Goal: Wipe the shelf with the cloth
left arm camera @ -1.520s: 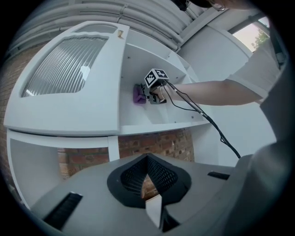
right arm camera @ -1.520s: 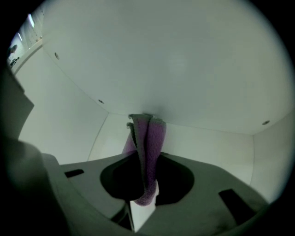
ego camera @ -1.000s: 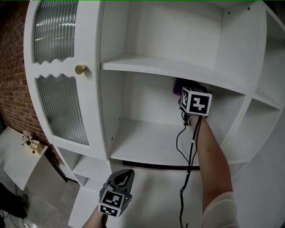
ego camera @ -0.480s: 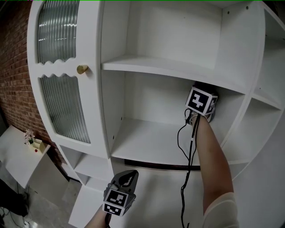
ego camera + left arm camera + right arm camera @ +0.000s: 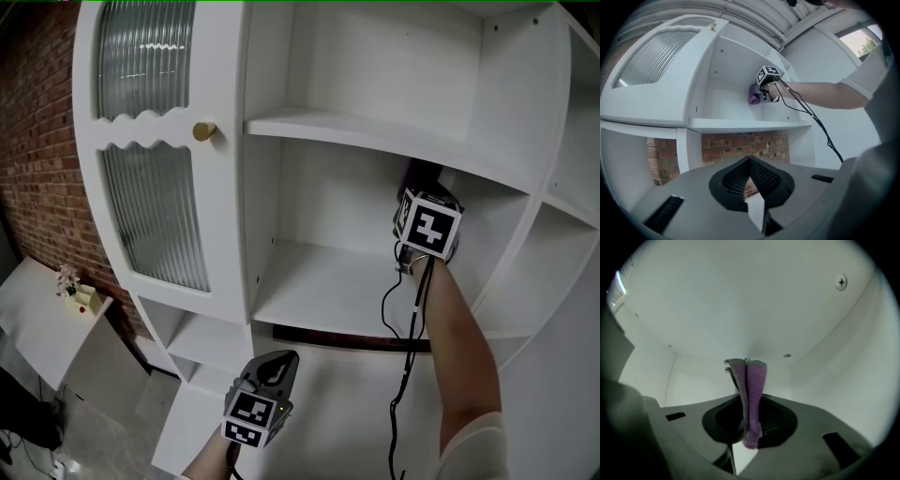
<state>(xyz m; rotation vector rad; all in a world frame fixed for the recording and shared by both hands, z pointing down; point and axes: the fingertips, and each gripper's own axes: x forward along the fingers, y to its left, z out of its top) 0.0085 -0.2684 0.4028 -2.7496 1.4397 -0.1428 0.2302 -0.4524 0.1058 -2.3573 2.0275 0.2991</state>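
While the right arm reaches forward, nearly straight, into the middle bay of the white cabinet (image 5: pixel 230 244), the right gripper (image 5: pixel 424 208) sits high in the bay's rear right corner, just under the upper board. Its jaws are clamped on a purple cloth (image 5: pixel 751 380), a folded strip of nubby terry that stands upright between the pads. The far end of the cloth lies at the back wall, though contact cannot be confirmed. The shelf (image 5: pixel 323 286) below is a smooth, painted white board, apart from the cloth. A black cable (image 5: pixel 410 323) hangs from the gripper along the forearm.

The left gripper (image 5: pixel 270 367) is low in front of the cabinet. Its jaws are together with nothing between them, and the ribbed black pads meet in a point.

Only the head view shows the door (image 5: pixel 155 216), with fluted glass, a scalloped frame and a round brass knob (image 5: pixel 203 131). Only the left gripper view shows brick (image 5: pixel 740 143) behind the compartment under the shelf.
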